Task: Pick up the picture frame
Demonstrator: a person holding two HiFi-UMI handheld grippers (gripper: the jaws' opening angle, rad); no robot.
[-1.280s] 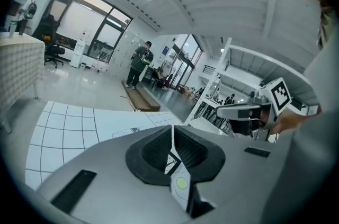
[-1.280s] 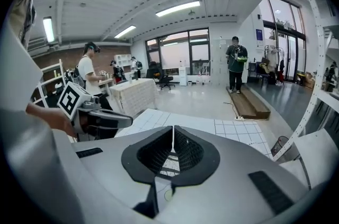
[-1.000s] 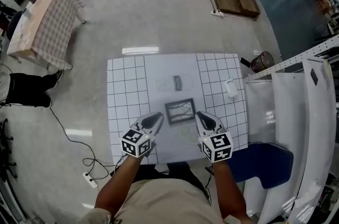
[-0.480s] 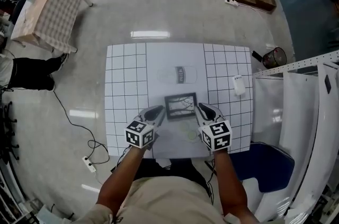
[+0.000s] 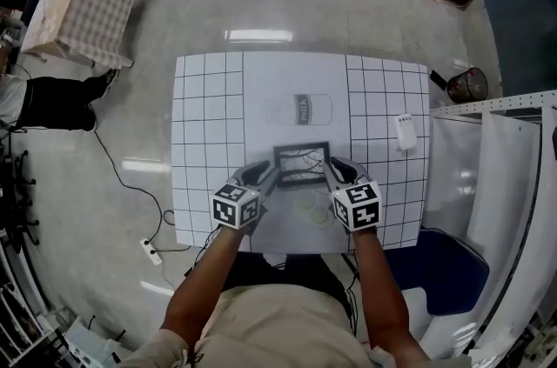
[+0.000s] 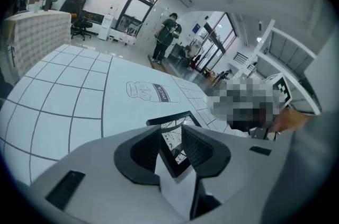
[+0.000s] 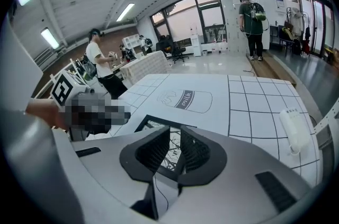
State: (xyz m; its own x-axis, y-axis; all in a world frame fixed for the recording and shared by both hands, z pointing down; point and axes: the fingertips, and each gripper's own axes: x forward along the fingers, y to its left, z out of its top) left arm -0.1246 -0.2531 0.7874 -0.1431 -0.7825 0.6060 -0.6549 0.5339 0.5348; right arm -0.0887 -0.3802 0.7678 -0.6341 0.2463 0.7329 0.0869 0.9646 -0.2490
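Note:
A black picture frame with a line drawing in it lies flat on the white gridded table. My left gripper is at the frame's left edge. In the left gripper view its jaws are opening, and the frame's near corner lies between them without being pressed. My right gripper is at the frame's right edge. In the right gripper view the frame's edge shows through the gap between its parted jaws. Both grippers point down at the tabletop.
A milk carton outline is printed on the table behind the frame. A small white device lies at the table's right side. To the right stand a white rack and a blue seat. People stand in the background.
Both grippers have sunk to the table and closed in on the frame's left and right edges. The left gripper's jaws have parted.

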